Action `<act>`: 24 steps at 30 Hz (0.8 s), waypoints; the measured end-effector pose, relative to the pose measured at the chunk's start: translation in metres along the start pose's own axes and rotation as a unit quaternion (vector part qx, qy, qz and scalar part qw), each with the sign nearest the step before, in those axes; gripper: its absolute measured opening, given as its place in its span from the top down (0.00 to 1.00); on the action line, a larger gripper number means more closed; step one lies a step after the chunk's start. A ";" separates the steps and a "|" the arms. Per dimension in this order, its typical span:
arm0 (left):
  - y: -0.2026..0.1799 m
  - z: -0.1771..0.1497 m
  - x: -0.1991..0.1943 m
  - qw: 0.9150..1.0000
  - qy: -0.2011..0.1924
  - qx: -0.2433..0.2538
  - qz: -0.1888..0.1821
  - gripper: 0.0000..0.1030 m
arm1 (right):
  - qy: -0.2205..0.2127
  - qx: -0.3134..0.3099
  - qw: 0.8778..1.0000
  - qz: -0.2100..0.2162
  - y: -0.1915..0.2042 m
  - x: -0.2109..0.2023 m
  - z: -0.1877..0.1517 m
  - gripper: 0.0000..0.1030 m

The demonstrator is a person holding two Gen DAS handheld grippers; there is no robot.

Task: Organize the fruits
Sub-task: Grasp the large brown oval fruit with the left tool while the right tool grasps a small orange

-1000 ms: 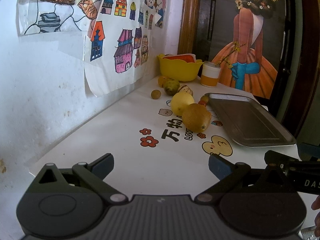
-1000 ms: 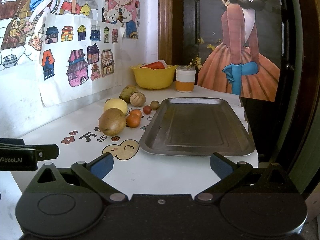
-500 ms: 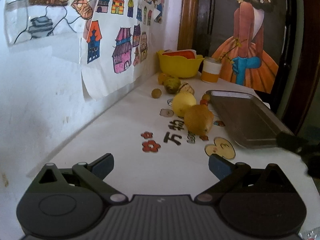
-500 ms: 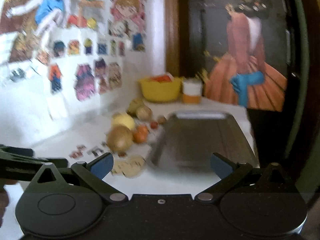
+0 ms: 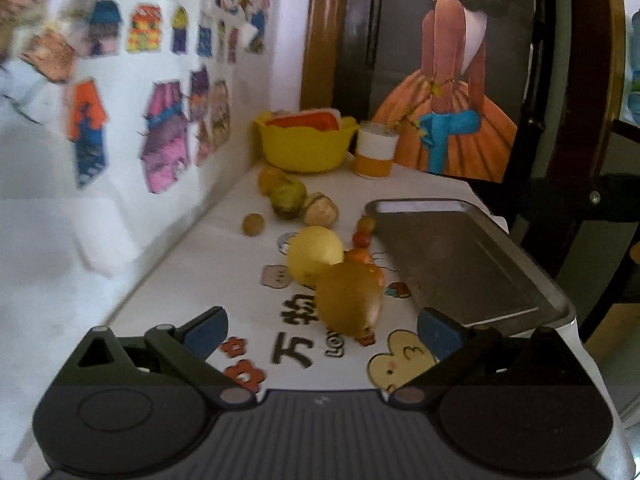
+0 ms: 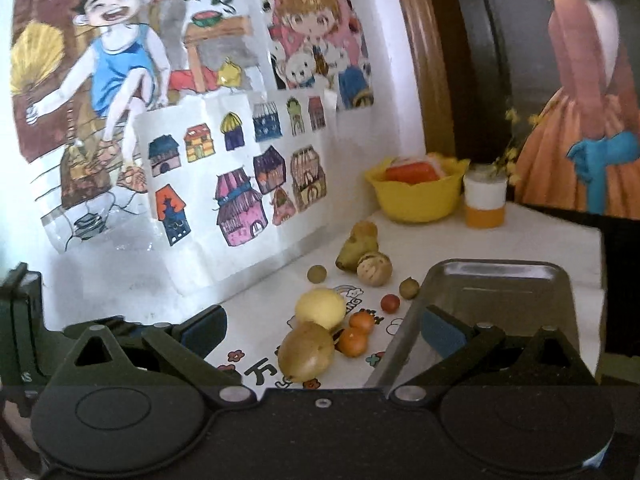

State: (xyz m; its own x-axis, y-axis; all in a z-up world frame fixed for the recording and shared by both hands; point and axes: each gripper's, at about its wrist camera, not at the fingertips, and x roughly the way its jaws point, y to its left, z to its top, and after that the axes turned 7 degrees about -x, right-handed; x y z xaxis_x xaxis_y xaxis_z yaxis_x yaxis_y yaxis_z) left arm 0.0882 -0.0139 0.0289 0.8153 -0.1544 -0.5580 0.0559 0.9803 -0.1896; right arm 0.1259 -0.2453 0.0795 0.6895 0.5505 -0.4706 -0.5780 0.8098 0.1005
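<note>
Two hand-held grippers face a white table [image 5: 192, 280] printed with cartoon stickers, where loose fruit waits beside an empty, shallow grey metal tray [image 5: 460, 264] with rounded corners. Both the left gripper [image 5: 322, 326] and the right gripper [image 6: 324, 326] are spread wide with nothing between their blue-padded fingers.

The nearest fruit is a large brown-green, egg-shaped fruit with a dull, slightly rough skin [image 5: 349, 300]. It lies on the table just off the tray's near left corner, directly ahead of the left gripper and between the lines of its fingers, its long axis running roughly away from the camera and leaning a little toward the tray. In the right wrist view the same fruit [image 6: 306, 354] sits left of centre, so the left hand appears the nearer and better lined up.

Touching it on the side away from the grippers is a smooth round yellow fruit [image 5: 316, 256]. Two small glossy orange fruits [image 6: 356, 332] rest between that pair and the tray's left edge. Farther along that edge lie a small red berry [image 6: 390, 303], a wrinkled tan walnut-like ball [image 6: 374, 268] and a knobbly olive-green fruit [image 6: 356, 246].

Beyond the tray's far end stand a yellow plastic bowl [image 5: 306, 142] and a white-and-orange cup [image 5: 376, 152].

The tray holds no fruit, so the sorting seems not yet begun.
</note>
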 end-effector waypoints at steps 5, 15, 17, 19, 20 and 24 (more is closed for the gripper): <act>0.006 0.008 0.029 0.999 0.027 -0.034 -0.007 0.01 | 0.045 -0.083 0.995 0.012 -0.018 0.032 0.000 0.01; 0.006 0.021 0.068 0.995 0.072 -0.067 -0.015 0.09 | 0.102 -0.213 0.971 0.032 -0.023 0.095 -0.016 0.12; 0.005 0.022 0.075 0.994 0.085 -0.070 -0.015 0.11 | 0.106 -0.241 0.964 0.040 -0.017 0.106 -0.019 0.19; 0.004 0.022 0.080 0.993 0.093 -0.074 -0.008 0.14 | 0.108 -0.268 0.956 0.041 -0.011 0.115 -0.023 0.21; 0.005 0.021 0.082 0.993 0.095 -0.076 -0.006 0.15 | 0.107 -0.281 0.953 0.040 -0.009 0.118 -0.025 0.22; 0.009 0.022 0.088 0.991 0.101 -0.090 -0.006 0.18 | 0.106 -0.305 0.945 0.044 -0.006 0.127 -0.030 0.29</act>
State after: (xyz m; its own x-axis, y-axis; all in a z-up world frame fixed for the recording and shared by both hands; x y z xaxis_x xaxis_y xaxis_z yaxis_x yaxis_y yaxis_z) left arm 0.1730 -0.0157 -0.0036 0.6818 -0.2053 -0.7021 -0.0539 0.9431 -0.3281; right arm 0.2042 -0.1862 -0.0071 0.5619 0.5048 -0.6553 -0.8175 0.4596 -0.3470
